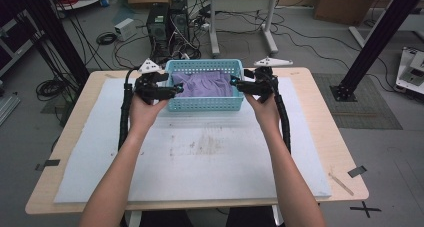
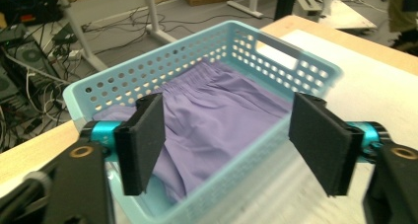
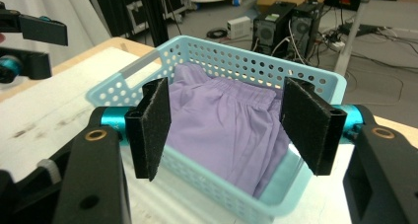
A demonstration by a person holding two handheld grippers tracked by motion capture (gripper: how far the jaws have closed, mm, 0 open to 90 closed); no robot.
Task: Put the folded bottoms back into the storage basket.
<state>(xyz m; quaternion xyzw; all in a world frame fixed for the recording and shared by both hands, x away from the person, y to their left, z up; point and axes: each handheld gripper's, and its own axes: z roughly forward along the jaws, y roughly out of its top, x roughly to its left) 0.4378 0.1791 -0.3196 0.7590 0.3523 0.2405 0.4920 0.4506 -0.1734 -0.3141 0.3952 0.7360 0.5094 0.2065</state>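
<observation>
Forearms reach up a white mat (image 1: 200,157) covering the table; at its far edge sits a blue basket (image 1: 205,103) holding a purple garment (image 1: 202,84); left gripper (image 1: 172,90) and right gripper (image 1: 235,84) flank its ends, jaws spread and empty, probably poised to reach the cloth.

Computer towers (image 1: 167,22), cardboard box (image 1: 345,2)

Cloth (image 1: 202,83) in basket (image 1: 205,104) — tongs (image 1: 175,89) flanking it.

The basket (image 1: 204,103) is pale blue perforated plastic, slightly glossy. The purple garment (image 2: 222,115) is soft matt cloth. The table (image 1: 324,122) edge looks like light wood under a scuffed white mat (image 1: 200,157).
</observation>
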